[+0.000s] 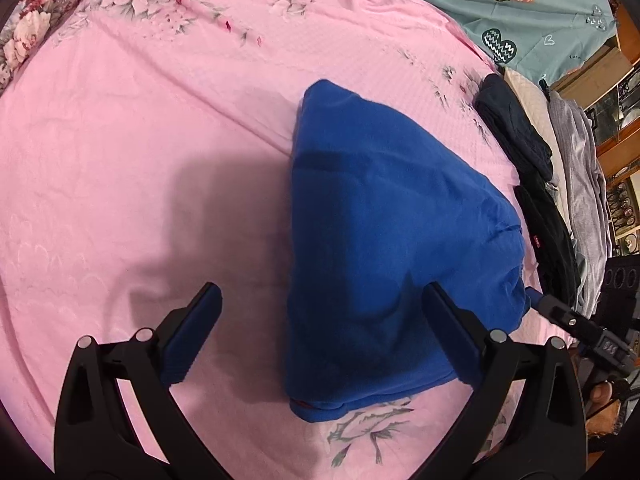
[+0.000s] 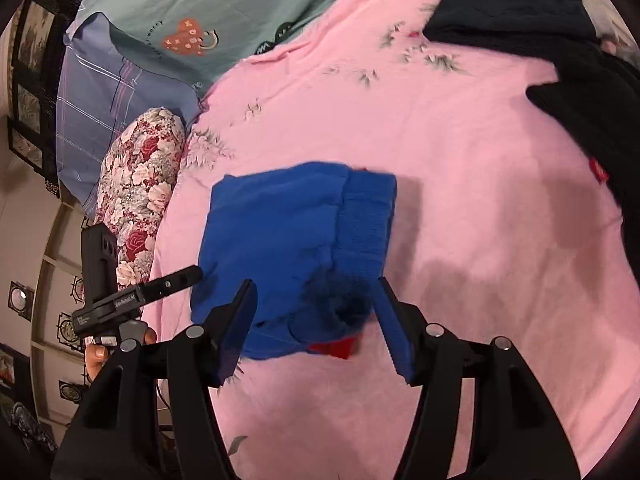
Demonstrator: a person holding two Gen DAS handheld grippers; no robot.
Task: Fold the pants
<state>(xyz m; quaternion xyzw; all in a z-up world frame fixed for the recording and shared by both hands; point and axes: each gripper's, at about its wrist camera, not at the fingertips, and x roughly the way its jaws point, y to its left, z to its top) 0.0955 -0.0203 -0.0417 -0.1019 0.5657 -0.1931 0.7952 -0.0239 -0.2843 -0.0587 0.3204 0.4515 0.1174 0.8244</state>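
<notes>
The blue pants point(image 1: 380, 220) lie folded into a compact bundle on the pink floral bedsheet point(image 1: 140, 140). My left gripper point(image 1: 320, 300) is open and wide above the bundle's near end; its right finger point(image 1: 452, 332) hangs over the cloth and its left finger over bare sheet. In the right wrist view the pants point(image 2: 288, 236) show a ribbed waistband on the right and a red tag at the near edge. My right gripper point(image 2: 316, 286) is open, with the bundle's near edge between its fingers and the pads off the cloth. The left gripper's body point(image 2: 160, 288) pokes in from the left.
Dark folded clothes point(image 1: 516, 132) and grey garments point(image 1: 580, 168) line the bed's right side. A teal quilt point(image 1: 500, 8) lies at the far end and a floral pillow point(image 2: 140, 184) sits beside the pants. A hand point(image 2: 96, 356) holds the left gripper's handle.
</notes>
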